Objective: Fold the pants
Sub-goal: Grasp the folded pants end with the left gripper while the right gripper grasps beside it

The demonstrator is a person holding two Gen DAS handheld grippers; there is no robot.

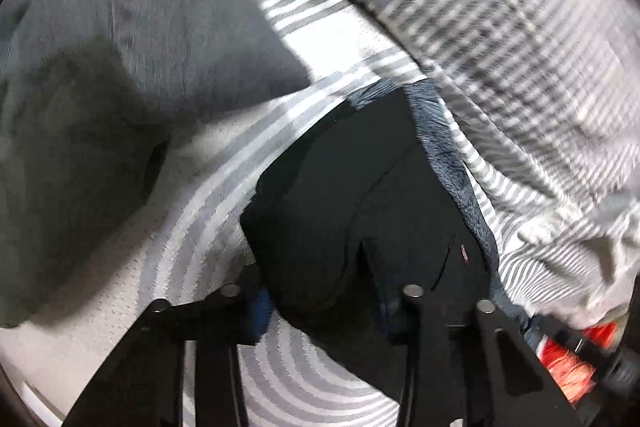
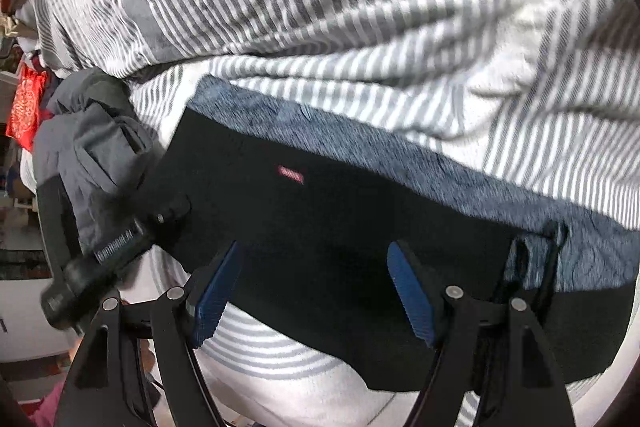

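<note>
The black pants (image 2: 320, 219) lie on a bed, with a small red label (image 2: 291, 174) and a blue-grey fleecy lining (image 2: 360, 135) showing along the far edge. My right gripper (image 2: 316, 291) is open, its blue pads (image 2: 216, 291) spread over the near edge of the pants. In the left wrist view the pants (image 1: 352, 195) cover the space between the fingers of my left gripper (image 1: 320, 295), and its fingertips are hidden under the cloth. The left gripper's body (image 2: 116, 247) shows at the left end of the pants in the right wrist view.
A grey and white striped duvet (image 2: 360, 7) is bunched up just beyond the pants. A grey blanket (image 1: 120, 47) lies to the left. The mattress (image 1: 200, 207) has a white cover with grey curved stripes. Red items (image 2: 26, 107) and clutter stand at the bedside.
</note>
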